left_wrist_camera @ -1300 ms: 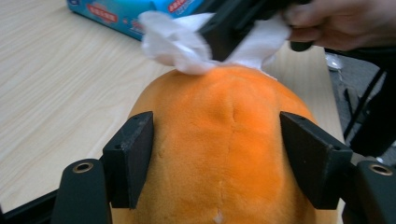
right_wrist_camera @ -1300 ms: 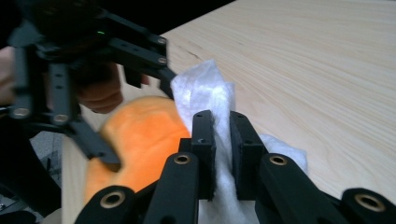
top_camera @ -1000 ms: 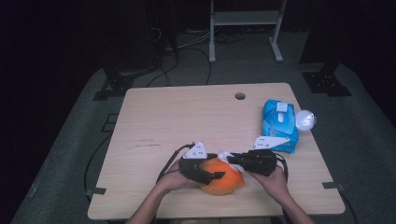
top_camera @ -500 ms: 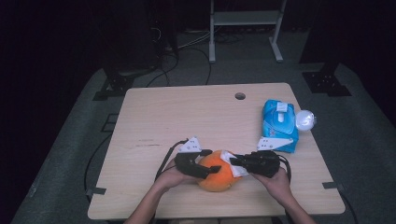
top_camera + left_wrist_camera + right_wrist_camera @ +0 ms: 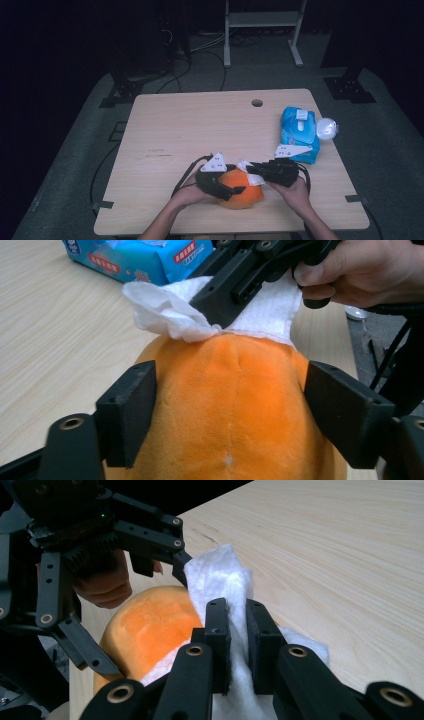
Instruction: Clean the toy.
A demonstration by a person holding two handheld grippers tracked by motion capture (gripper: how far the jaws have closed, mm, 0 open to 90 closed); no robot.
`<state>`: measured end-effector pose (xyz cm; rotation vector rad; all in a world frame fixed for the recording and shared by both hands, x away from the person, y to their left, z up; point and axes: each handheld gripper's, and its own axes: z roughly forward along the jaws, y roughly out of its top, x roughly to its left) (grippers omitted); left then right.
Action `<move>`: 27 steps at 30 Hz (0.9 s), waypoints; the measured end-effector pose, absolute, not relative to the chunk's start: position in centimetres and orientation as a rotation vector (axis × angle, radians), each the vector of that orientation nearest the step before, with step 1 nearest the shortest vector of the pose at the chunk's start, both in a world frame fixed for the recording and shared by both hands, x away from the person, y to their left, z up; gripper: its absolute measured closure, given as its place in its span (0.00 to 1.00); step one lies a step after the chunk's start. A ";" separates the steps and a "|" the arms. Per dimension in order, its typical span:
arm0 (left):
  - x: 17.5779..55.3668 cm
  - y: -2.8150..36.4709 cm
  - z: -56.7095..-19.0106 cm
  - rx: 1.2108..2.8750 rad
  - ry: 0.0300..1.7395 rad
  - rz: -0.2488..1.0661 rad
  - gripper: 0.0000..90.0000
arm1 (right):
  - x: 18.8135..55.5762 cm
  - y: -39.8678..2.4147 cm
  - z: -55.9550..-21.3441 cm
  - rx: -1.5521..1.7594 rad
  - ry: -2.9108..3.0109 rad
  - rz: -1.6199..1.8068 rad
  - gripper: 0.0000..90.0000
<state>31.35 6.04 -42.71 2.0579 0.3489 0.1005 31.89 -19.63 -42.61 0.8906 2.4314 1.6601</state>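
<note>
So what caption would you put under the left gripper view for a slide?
Left gripper straddles a round orange plush toy, jaws just opening, while the right gripper presses a white wet wipe onto it.

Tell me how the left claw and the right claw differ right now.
The left claw stands wide around the orange plush toy, and its jaws have just been opening; the right claw is pinched tight on a white wipe. The left one steadies the toy from the side; the right one presses the wipe against its top. Both are black and hand-held.

Left tool (image 5: 235, 189) – jaws just been opening – slid lower around the orange plush (image 5: 241, 189).
</note>
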 end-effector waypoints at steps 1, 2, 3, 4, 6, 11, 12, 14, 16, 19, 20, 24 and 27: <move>31.5 6.2 -42.6 2.052 0.358 0.095 0.21 | 31.8 -19.6 -42.6 0.883 2.431 1.653 0.90; 31.6 6.3 -42.6 2.049 0.371 0.092 0.19 | 31.7 -19.5 -42.6 0.875 2.429 1.645 0.90; 31.7 6.3 -42.6 2.054 0.384 0.095 0.16 | 31.6 -19.5 -42.5 0.873 2.429 1.639 0.90; 31.8 6.4 -42.7 2.053 0.402 0.088 0.14 | 31.6 -19.5 -42.5 0.873 2.429 1.636 0.90; 31.9 6.4 -43.0 2.050 0.412 0.076 0.14 | 31.7 -19.5 -42.5 0.879 2.430 1.638 0.90; 31.5 5.6 -43.3 2.053 0.407 0.101 0.19 | 31.2 -19.1 -42.0 0.848 2.432 1.662 0.90; 31.3 5.2 -43.3 2.055 0.398 0.110 0.20 | 31.1 -18.8 -41.9 0.835 2.439 1.675 0.90; 31.1 4.8 -43.4 2.061 0.381 0.125 0.20 | 30.8 -18.1 -41.7 0.798 2.452 1.676 0.90; 30.9 4.9 -43.2 2.076 0.370 0.137 0.21 | 30.6 -17.7 -41.7 0.768 2.463 1.646 0.90; 31.1 5.4 -43.2 2.081 0.369 0.123 0.25 | 30.8 -18.1 -41.9 0.795 2.457 1.647 0.90; 31.2 5.5 -43.2 2.074 0.375 0.118 0.25 | 31.0 -18.3 -42.0 0.804 2.450 1.637 0.90; 31.5 6.1 -43.3 2.072 0.385 0.099 0.26 | 31.7 -19.7 -42.6 0.879 2.432 1.612 0.90; 31.8 6.5 -43.4 2.059 0.406 0.090 0.26 | 32.1 -20.8 -43.1 0.939 2.423 1.598 0.90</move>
